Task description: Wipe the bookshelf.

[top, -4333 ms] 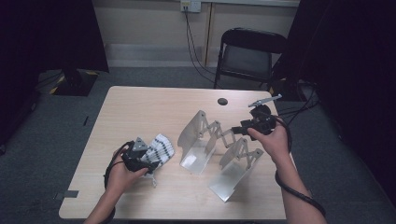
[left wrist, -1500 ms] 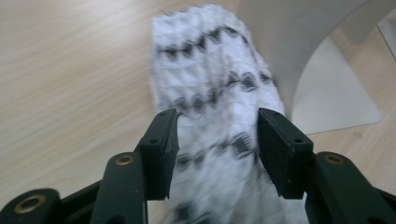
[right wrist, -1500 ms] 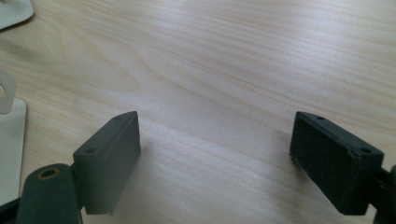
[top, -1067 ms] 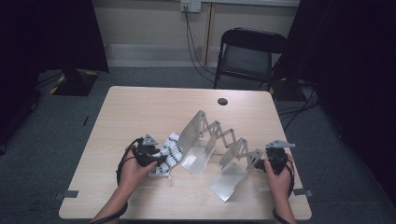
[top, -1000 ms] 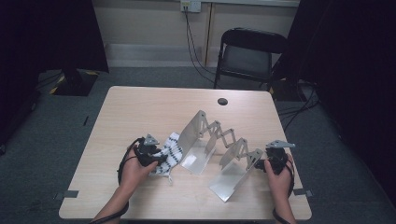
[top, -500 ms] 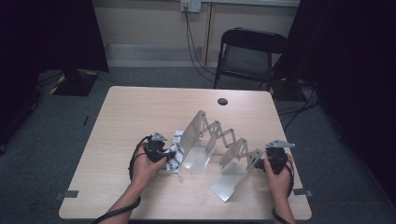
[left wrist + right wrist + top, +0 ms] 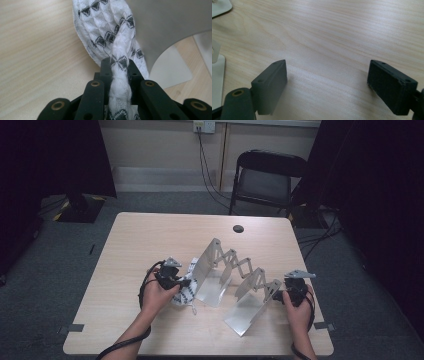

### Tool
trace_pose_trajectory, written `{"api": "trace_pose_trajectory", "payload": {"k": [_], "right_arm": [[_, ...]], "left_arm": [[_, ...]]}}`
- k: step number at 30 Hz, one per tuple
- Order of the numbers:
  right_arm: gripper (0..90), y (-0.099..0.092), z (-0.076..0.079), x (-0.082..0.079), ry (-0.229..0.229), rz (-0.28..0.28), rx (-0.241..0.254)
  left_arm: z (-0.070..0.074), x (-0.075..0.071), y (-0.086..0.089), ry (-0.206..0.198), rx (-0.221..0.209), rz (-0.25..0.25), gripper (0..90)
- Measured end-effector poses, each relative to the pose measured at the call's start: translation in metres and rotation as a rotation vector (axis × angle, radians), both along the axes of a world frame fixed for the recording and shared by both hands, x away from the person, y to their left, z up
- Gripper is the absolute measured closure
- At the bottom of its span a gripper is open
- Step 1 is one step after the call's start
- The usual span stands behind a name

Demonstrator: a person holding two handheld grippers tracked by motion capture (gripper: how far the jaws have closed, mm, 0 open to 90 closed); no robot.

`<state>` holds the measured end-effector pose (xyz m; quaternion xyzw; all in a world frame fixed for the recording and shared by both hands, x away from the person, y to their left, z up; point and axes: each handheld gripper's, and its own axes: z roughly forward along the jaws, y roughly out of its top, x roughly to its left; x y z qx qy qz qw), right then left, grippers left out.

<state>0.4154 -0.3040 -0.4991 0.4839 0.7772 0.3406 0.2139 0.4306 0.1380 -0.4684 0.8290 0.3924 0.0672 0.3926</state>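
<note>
Beside the rack: we hold the patterned cloth (image 7: 117,47) against the metal rack (image 7: 220,270) on the desk (image 7: 150,235).
Left tool (image 7: 119,68): just closed, pinching the cloth.
Right tool (image 7: 327,80): spread, idle.
Next: we judge a lift onto the rack.

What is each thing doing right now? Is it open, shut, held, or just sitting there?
Left gripper: shut on the cloth.
Cloth: white with black pattern, bunched, pinched between the jaws, beside the metal rack.
Right gripper: open, nothing between its jaws.
Metal rack: stretched out, standing on the table.
Chair: unfolded, nobody on it.
</note>
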Motion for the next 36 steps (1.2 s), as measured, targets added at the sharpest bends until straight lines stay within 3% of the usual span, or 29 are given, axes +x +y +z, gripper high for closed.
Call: {"api": "trace_pose_trajectory", "payload": {"k": [6,14,18,21,26,30,36], "right_arm": [[15.5,0.0,0.0,0.0,0.0,0.0,0.0],[15.5,0.0,0.0,0.0,0.0,0.0,0.0],[15.5,0.0,0.0,0.0,0.0,0.0,0.0],[15.5,0.0,0.0,0.0,0.0,0.0,0.0],[15.5,0.0,0.0,0.0,0.0,0.0,0.0],[15.5,0.0,0.0,0.0,0.0,0.0,0.0],[15.5,0.0,0.0,0.0,0.0,0.0,0.0]], "left_arm": [[0.02,-0.001,-0.006,-0.022,-0.03,-0.027,80.1],[0.035,0.0,-0.009,-0.037,-0.06,-0.035,80.1],[0.033,0.0,-0.01,-0.027,-0.057,-0.032,80.0],[0.02,0.0,-0.008,-0.014,-0.033,-0.019,79.8],[0.01,0.002,-0.004,-0.006,-0.012,-0.002,79.3],[0.01,0.005,0.002,-0.022,0.019,0.007,76.5],[0.012,0.007,0.011,-0.061,0.048,0.047,62.2]]}}
